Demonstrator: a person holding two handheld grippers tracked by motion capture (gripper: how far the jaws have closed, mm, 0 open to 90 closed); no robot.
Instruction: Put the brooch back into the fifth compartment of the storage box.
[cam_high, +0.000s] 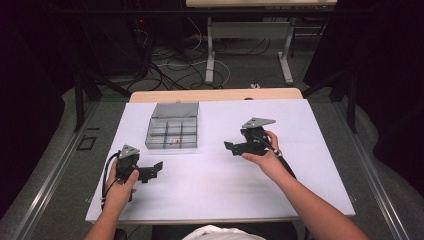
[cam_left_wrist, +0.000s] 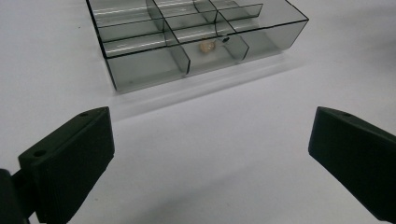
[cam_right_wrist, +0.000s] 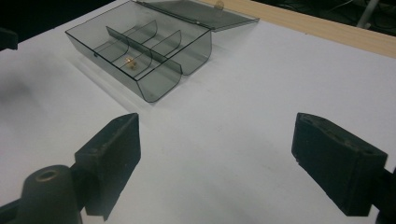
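Note:
A smoky clear compartment box (cam_high: 171, 147) stands on the white table top, its lid (cam_high: 175, 109) folded open toward the back. One small tan piece (cam_high: 175, 142) lies in a front middle compartment. In the left gripper view the box (cam_left_wrist: 144, 71) and the piece (cam_left_wrist: 207, 47) lie ahead of my left gripper (cam_left_wrist: 210, 127), which is open and empty. My left gripper (cam_high: 153, 171) sits low near the box's front left corner. My right gripper (cam_high: 230, 146) is held to the box's right, pointing toward it. Its jaws (cam_right_wrist: 217, 128) stand wide apart with nothing between them, the box (cam_right_wrist: 196, 52) and piece (cam_right_wrist: 130, 62) farther off.
The white sheet (cam_high: 225, 190) covers most of the table, with a wooden edge (cam_high: 215, 95) showing at the back. Behind the table are floor cables (cam_high: 170, 70) and the legs of another desk (cam_high: 210, 55). Dark frame rails flank both sides.

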